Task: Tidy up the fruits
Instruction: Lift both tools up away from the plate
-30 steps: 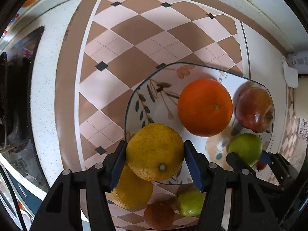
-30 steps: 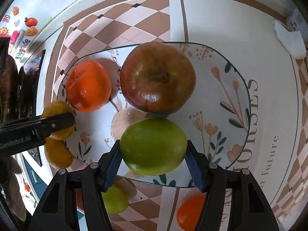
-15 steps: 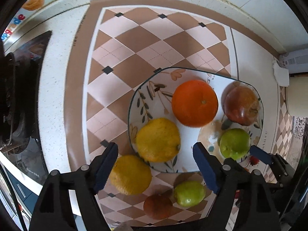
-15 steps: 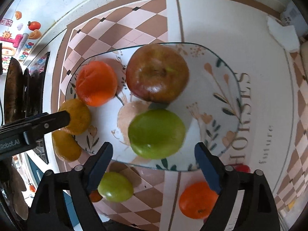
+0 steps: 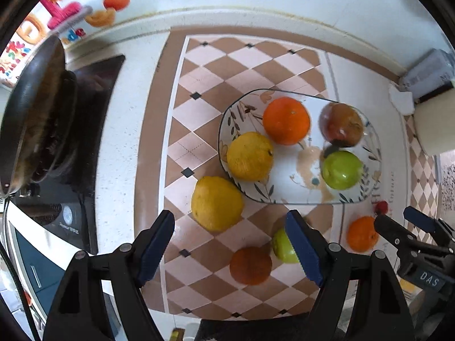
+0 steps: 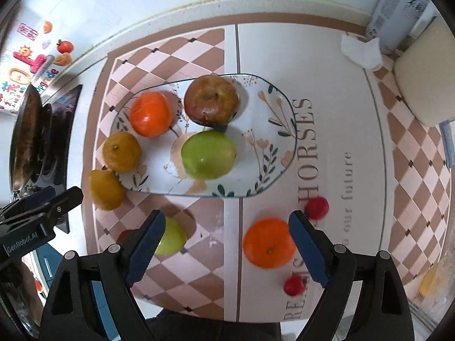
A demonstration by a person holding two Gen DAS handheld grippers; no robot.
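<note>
The left gripper [image 5: 230, 244] hangs above the near part of the worktop [image 5: 133, 130] with its blue-padded jaws spread wide and nothing between them. The right gripper [image 6: 227, 244] is likewise wide open and empty. Judging by that pose, both are free to pick up the next loose fruit, since several pieces lie off the plate.

The oval white ceramic plate with a painted leaf-and-flower pattern [image 6: 273, 105] sits on the brown-and-pink checked mat [image 5: 227, 65] and holds four fruits. A round yellow citrus fruit [image 5: 249, 156] lies at its left edge. A bright orange mandarin [image 5: 285, 120] is at the far left, and a dark red-brown apple [image 5: 341, 125] at the far right. A glossy green apple [image 5: 341, 169] is nearer, just beside the red one. The right half of the plate is bare (room for more, I judge).

Loose on the worktop, a second large yellow citrus fruit [image 5: 216, 203] rests just beside the plate's near-left rim. A dull orange-brown mandarin [image 5: 250, 265] and a small green fruit [image 5: 283, 247] lie close together, partly behind the left gripper's right finger. Near the right gripper lie another bright orange mandarin [image 6: 268, 243] and two small red round fruits [image 6: 316, 207] (too small to identify). The big yellow citrus looks the likeliest next pick for the left gripper.
</note>
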